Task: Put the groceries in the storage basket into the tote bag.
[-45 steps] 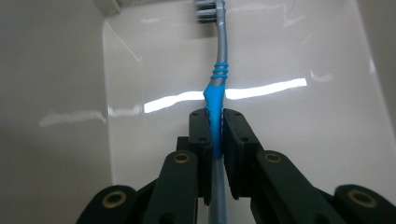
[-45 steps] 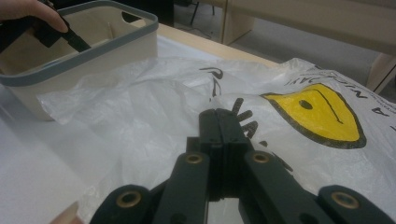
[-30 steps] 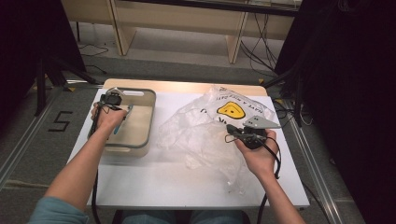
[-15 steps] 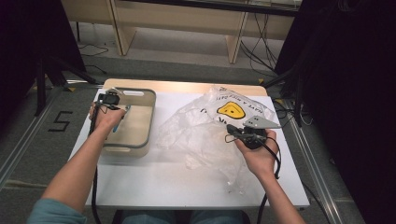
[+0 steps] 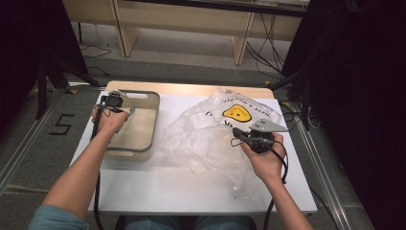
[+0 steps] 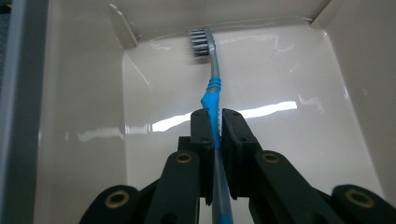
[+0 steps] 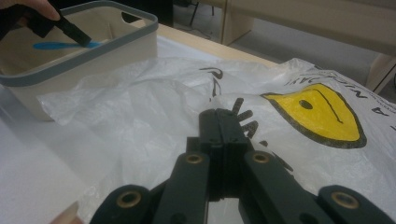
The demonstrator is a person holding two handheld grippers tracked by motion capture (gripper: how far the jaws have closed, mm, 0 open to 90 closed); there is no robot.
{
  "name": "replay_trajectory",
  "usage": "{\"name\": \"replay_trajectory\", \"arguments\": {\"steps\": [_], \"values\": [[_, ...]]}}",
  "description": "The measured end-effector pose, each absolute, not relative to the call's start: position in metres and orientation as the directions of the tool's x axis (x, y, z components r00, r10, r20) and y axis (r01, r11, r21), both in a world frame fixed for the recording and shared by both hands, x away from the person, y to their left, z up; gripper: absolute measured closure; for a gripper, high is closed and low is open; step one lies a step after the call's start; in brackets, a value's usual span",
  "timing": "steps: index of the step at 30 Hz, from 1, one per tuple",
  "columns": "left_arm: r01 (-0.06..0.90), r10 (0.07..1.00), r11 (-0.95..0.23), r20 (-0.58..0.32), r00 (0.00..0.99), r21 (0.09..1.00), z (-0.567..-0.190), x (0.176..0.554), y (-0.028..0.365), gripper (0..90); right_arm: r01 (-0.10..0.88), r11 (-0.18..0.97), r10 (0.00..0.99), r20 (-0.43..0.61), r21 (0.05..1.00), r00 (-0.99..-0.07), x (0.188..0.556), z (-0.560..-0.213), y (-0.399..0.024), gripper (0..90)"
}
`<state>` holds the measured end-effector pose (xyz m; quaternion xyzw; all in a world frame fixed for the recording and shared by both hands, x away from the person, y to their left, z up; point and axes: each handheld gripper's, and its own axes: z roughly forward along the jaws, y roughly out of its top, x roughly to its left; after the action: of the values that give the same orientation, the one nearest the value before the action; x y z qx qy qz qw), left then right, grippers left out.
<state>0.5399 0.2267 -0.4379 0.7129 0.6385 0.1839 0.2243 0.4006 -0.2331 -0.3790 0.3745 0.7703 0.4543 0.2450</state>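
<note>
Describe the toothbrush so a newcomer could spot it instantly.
Start at the white table, then the beige bin with a grey rim at its left. Inside, the left gripper pinches the toothbrush: blue-and-grey handle, grey bristles, unlike the crumpled plastic bag beside the bin.

toothbrush (image 6: 214,95) handle end: cut off below my left hand-held gripper (image 6: 214,122) | bristles: blurred | plastic bag (image 7: 154,107): I can't tell whether my right hand-held gripper (image 7: 219,122) pinches it
</note>
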Motion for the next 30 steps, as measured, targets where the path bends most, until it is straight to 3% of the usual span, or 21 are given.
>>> {"name": "replay_trajectory", "arguments": {"steps": [2,3,9,12,16,21,24,30], "values": [[0.817,0.992,-0.087,-0.025,0.123,0.57,-0.436,0.539,0.228,83.5,0.355,0.305,0.8,-0.036,0.884,-0.598,0.401,-0.379,-0.233,90.0],[0.815,0.992,-0.081,-0.03,0.119,0.573,-0.435,0.539,0.229,89.8,0.355,0.304,0.801,-0.036,0.884,-0.598,0.401,-0.379,-0.233,90.0],[0.819,0.991,-0.091,-0.028,0.129,0.566,-0.44,0.539,0.231,89.6,0.355,0.313,0.797,-0.04,0.881,-0.603,0.401,-0.379,-0.232,90.0],[0.811,0.982,-0.142,-0.02,0.186,0.567,-0.443,0.542,0.228,88.9,0.355,0.31,0.797,-0.038,0.882,-0.603,0.4,-0.38,-0.231,90.0],[0.788,0.949,-0.28,0.036,0.312,0.548,-0.448,0.546,0.219,60.4,0.358,0.312,0.797,-0.037,0.88,-0.603,0.401,-0.38,-0.232,90.0],[0.783,0.908,-0.367,0.011,0.419,0.502,-0.462,0.55,0.21,51.3,0.358,0.313,0.797,-0.038,0.88,-0.603,0.401,-0.38,-0.233,90.0],[0.775,0.895,-0.384,-0.003,0.445,0.501,-0.465,0.552,0.204,51.5,0.361,0.315,0.796,-0.038,0.878,-0.604,0.401,-0.38,-0.232,90.0],[0.795,0.89,-0.405,-0.006,0.457,0.453,-0.462,0.561,0.199,63.3,0.362,0.314,0.797,-0.037,0.878,-0.602,0.401,-0.38,-0.233,90.0]]}}
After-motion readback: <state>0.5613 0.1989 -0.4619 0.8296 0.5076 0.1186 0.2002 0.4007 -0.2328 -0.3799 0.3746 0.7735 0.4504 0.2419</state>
